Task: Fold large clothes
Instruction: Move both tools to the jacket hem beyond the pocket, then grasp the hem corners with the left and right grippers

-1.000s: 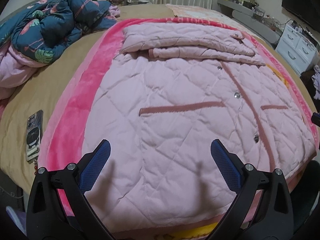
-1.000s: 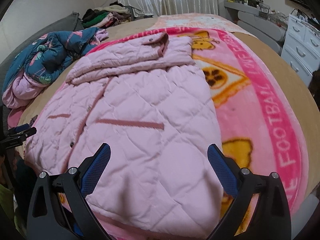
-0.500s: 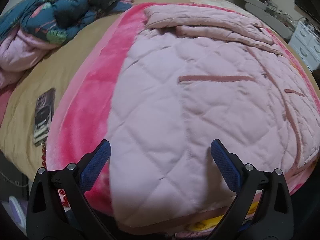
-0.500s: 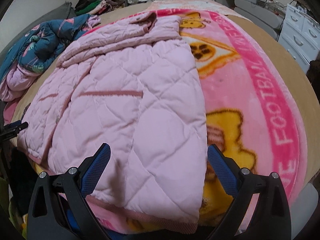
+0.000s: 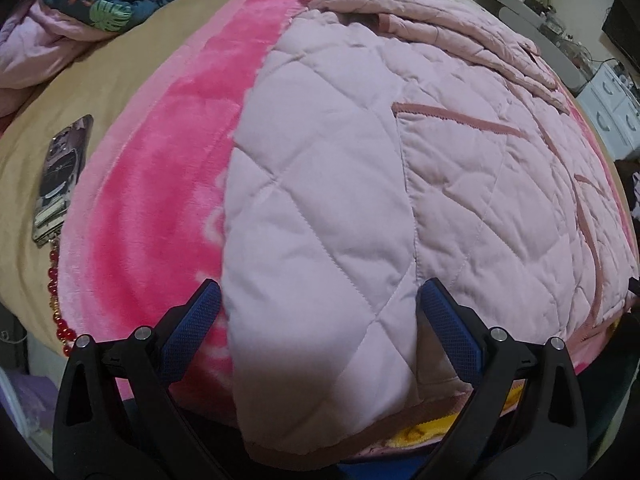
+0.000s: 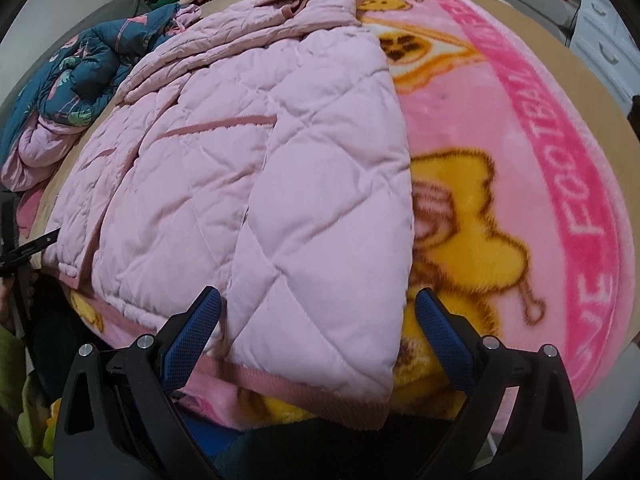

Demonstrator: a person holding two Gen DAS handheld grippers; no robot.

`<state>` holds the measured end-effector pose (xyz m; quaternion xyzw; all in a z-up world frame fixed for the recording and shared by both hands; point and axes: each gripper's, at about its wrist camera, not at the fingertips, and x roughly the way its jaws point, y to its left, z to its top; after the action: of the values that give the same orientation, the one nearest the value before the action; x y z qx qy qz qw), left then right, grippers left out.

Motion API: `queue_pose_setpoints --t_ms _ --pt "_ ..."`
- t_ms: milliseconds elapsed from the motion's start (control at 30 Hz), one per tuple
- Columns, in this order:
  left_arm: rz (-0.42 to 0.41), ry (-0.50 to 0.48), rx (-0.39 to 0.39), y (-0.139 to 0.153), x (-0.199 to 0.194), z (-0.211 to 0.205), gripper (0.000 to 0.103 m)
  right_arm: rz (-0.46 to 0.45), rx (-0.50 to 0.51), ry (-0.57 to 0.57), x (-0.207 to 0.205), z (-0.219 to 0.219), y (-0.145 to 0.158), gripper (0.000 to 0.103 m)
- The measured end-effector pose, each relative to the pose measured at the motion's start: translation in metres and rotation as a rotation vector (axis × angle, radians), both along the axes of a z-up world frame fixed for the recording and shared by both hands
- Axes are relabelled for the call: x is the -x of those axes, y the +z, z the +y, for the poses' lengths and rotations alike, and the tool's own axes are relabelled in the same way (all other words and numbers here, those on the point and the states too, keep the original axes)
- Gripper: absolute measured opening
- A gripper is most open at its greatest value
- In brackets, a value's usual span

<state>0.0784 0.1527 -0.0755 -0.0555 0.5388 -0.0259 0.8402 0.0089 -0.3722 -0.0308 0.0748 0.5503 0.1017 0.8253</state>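
The coat [image 5: 400,184] lies flat on a pink blanket [image 5: 160,168] on the bed, with its bottom hem at the near edge. Its sleeves look folded across the top, far from the grippers.

The left gripper [image 5: 318,316] has its jaws wide open around the left bottom corner of the coat. It holds nothing yet. The right gripper [image 6: 318,316] is wide open too, at the right bottom corner, and holds nothing.

The coat is puffy and soft. It will likely bend and sag when lifted, and it may feel a bit heavy. I think the best spots to grab are the two bottom corners at the hem [image 6: 304,390]. A phone [image 5: 60,180] lies near the bed's left edge.
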Motion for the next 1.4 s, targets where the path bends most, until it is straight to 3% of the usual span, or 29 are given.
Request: queue_pose_setpoints --t_ms 233,333,400,533,633,700,833,933,967,1000,1100,1400 --pt "0.003 -0.009 0.012 -0.003 -0.005 -0.003 0.094 0.075 -0.038 0.022 -0.005 -0.001 -0.010 0.097" --pt "0.007 -0.014 0.020 -0.002 -0.004 -0.002 0.094 0.100 -0.053 0.046 -0.004 0.000 -0.014 0.091" --pt "0.007 -0.020 0.018 -0.002 -0.003 -0.003 0.094 0.101 -0.062 0.073 -0.001 0.003 -0.014 0.078" --pt "0.013 -0.029 0.022 -0.001 -0.001 -0.002 0.094 0.083 -0.083 0.076 0.006 0.004 -0.012 0.064" --pt "0.024 -0.040 0.029 -0.001 0.003 -0.002 0.094 0.058 -0.115 0.065 0.011 0.002 -0.007 0.043" --pt "0.031 -0.041 0.040 -0.002 0.004 -0.001 0.094 0.016 -0.144 0.060 0.014 -0.001 0.003 0.024" --pt "0.037 -0.051 0.048 -0.002 0.001 -0.001 0.093 -0.180 -0.185 0.066 0.016 -0.001 0.052 0.015" --pt "0.019 -0.061 0.072 0.001 0.000 -0.003 0.072 -0.305 -0.196 0.091 0.012 0.002 0.087 0.014" --pt "-0.015 -0.075 0.061 0.008 0.002 -0.007 0.050 -0.327 -0.195 0.096 0.010 0.002 0.094 0.014" --pt "-0.045 -0.096 0.034 0.014 0.003 -0.012 0.034 -0.344 -0.194 0.098 0.008 0.004 0.100 0.014" --pt "-0.100 -0.139 -0.013 0.029 0.004 -0.023 0.013 -0.388 -0.198 0.084 0.000 0.004 0.109 0.013" --pt "-0.244 -0.175 -0.011 0.081 -0.002 -0.031 0.008 -0.429 -0.195 0.061 -0.013 0.004 0.126 0.013"
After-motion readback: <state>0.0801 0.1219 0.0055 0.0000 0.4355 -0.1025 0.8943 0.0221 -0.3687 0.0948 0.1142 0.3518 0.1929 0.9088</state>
